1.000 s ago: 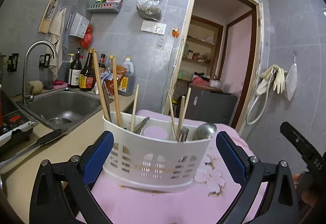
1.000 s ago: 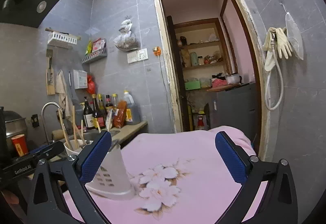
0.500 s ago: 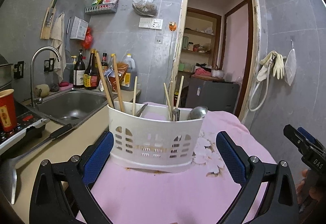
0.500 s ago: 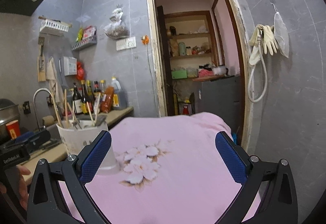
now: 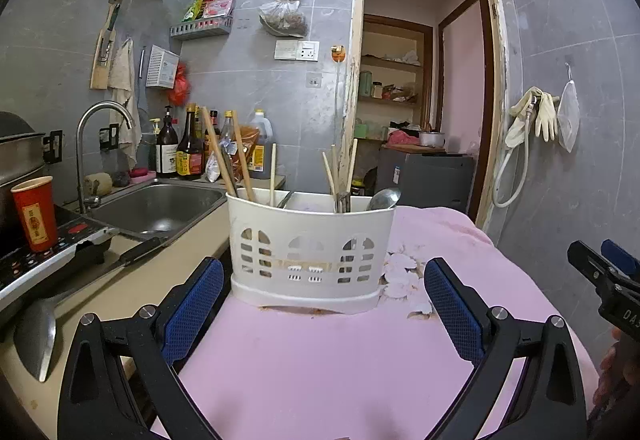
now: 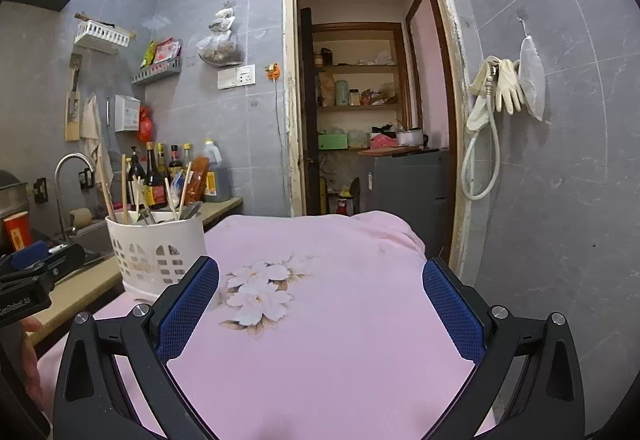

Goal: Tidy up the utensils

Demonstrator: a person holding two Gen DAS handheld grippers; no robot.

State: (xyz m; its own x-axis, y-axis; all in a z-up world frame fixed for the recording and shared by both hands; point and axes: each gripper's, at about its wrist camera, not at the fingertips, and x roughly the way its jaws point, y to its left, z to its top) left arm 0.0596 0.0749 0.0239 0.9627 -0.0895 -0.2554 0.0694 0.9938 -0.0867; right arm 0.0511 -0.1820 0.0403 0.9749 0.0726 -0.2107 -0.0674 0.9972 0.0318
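we backed the left gripper point(image 5: 322, 306) off the utensil caddy point(image 5: 310, 246) | both grippers spread wide, empty | caddy now dead ahead, looks parked

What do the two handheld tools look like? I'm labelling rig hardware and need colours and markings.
Both match: the left tool and right tool have black angular plastic frames with triangular cut-outs, silver round screw heads, and fingers faced with blue cross-hatched textured pads. Seen from the opposite camera, each body is black with a blue part and white lettering, only partly readable. No cables or sleeves are visible.
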